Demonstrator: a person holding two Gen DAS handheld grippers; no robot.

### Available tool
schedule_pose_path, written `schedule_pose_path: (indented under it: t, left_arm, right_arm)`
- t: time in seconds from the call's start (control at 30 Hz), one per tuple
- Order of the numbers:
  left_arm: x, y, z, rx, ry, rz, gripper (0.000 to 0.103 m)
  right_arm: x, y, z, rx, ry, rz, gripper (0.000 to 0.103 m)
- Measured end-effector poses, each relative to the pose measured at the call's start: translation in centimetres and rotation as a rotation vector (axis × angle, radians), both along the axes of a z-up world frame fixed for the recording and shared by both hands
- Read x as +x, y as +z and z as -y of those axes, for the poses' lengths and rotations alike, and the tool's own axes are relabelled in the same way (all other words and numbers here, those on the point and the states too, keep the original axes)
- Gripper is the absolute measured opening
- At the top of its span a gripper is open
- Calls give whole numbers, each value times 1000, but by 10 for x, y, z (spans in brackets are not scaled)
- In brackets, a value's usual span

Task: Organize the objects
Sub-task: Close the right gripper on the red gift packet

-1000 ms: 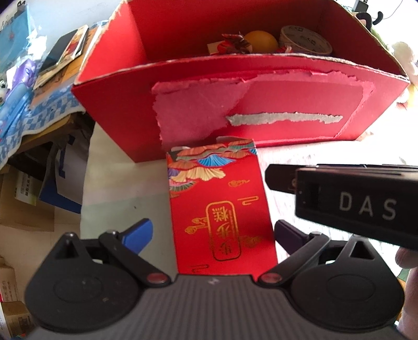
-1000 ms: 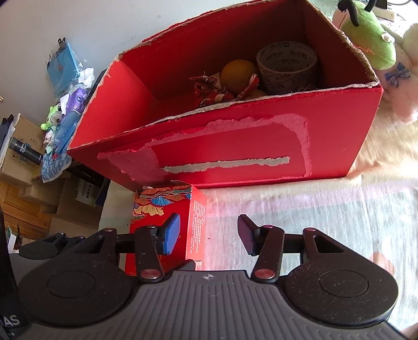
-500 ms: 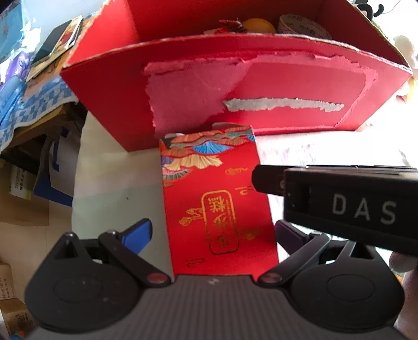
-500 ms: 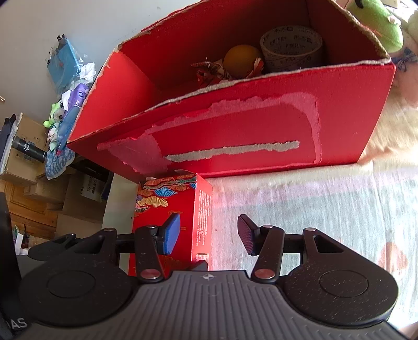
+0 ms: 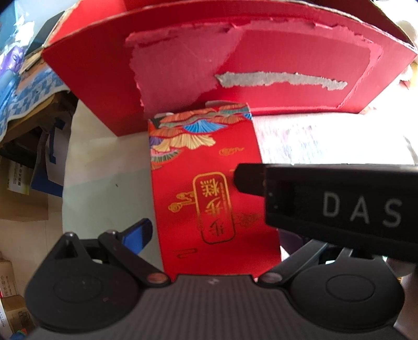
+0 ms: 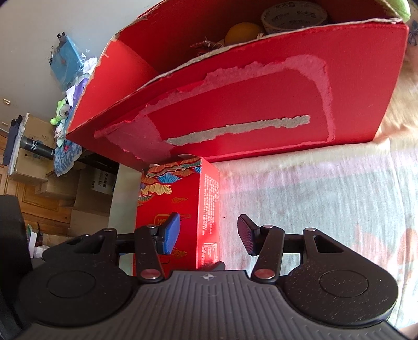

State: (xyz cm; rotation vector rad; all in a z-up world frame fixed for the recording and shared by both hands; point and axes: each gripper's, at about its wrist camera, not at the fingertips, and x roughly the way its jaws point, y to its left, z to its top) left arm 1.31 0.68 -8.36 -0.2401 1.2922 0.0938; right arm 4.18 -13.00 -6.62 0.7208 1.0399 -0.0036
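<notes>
Red carton (image 5: 209, 198) lies before the box (image 5: 287, 73); both hand-held grippers, left (image 5: 211, 235) and right (image 6: 207, 232), straddle it, fingers apart, likely poised to grasp.

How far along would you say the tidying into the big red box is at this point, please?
Done: a roll of tape and an orange already sit in the large red cardboard box. In hand: nothing gripped; the open left gripper and right gripper flank the small red gift box lying outside. Left: grasp it and put it inside.
</notes>
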Motion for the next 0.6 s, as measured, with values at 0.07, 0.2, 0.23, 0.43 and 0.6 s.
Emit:
schedule_pose_path:
  t: [0.07, 0.2, 0.23, 0.43, 0.6]
  left_arm:
    - [-1, -1, 0, 0, 6, 2, 100]
    - [-2, -3, -1, 7, 16, 10, 100]
    - [-2, -3, -1, 2, 19, 10, 100]
    - [-3, -4, -5, -6, 42, 13, 98]
    - [-3, -6, -10, -48, 48, 9, 88]
  right_arm:
    - [2, -1, -1, 9, 7, 3, 53]
    - [6, -4, -2, 34, 20, 6, 54]
    - [7, -4, -3, 37, 23, 7, 54]
    - [10, -5, -3, 58, 32, 14, 52]
    - [13, -6, -5, 73, 57, 27, 49]
